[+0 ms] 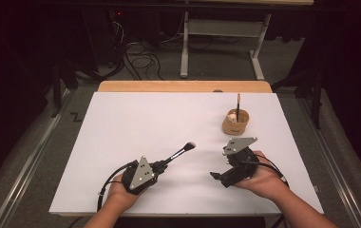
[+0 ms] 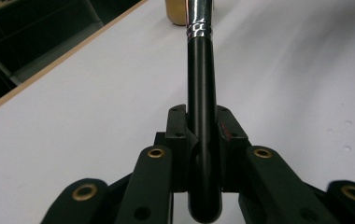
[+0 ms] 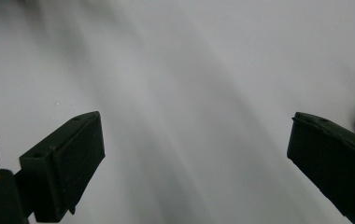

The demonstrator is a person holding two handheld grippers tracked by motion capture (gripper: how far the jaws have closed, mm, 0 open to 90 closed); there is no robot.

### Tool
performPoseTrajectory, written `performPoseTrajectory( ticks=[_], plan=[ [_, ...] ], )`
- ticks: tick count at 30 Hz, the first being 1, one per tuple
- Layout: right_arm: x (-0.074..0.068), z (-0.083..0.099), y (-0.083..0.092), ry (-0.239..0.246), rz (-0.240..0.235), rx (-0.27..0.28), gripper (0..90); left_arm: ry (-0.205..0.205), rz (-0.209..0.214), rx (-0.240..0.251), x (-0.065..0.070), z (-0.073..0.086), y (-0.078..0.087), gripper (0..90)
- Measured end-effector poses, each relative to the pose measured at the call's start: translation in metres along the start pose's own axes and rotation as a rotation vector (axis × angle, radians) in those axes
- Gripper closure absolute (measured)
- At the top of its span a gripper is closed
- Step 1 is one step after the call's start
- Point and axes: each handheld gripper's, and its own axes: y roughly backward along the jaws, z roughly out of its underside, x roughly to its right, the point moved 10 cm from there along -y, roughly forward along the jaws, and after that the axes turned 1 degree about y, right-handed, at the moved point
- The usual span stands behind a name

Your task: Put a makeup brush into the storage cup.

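Your left gripper, low and left of centre in the high view, is clamped on a brush. The brush's long axis runs on a slant from the jaws at lower left up to the upper right, with its dark bristle head at the far end, pointing roughly toward the cup in the right half of the frame; whether the head touches the white sheet you cannot tell. In the left gripper view the black handle rises straight up the middle of the frame, pinched between the two pads, its rounded butt sticking out toward the camera at the bottom and its silver ferrule at the top edge, just below the tan cup. Your right gripper, lower right of centre in the high view, points toward the lower left; its jaws stand wide apart over bare white sheet with nothing between them. The cup holds another upright dark-handled tool.
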Motion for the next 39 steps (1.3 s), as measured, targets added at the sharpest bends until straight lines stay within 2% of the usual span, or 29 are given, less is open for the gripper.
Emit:
performPoseTrajectory(
  ticks=[3,6,13,21,28,34,39],
  plan=[
    [0.000,0.001,0.001,-0.028,0.008,0.043,4.7,0.059,0.000,0.019,-0.005,0.001,0.002,78.8],
    [0.001,0.003,0.001,-0.047,0.022,0.075,4.7,0.090,0.003,0.032,-0.006,0.001,0.003,78.8],
    [0.004,0.009,0.002,-0.102,0.050,0.145,4.7,0.191,0.011,0.065,-0.010,0.001,0.003,78.8],
    [0.009,0.017,0.004,-0.148,0.069,0.212,4.7,0.269,0.005,0.102,-0.017,0.001,0.006,78.8],
    [0.013,0.023,0.008,-0.188,0.087,0.265,5.1,0.310,0.006,0.133,-0.020,-0.001,0.009,78.8],
    [0.015,0.029,0.010,-0.227,0.089,0.306,6.3,0.331,0.031,0.149,-0.018,-0.002,0.009,78.8],
    [0.013,0.031,0.011,-0.234,0.088,0.336,6.8,0.349,0.038,0.165,-0.017,-0.004,0.010,78.8]
  ],
)
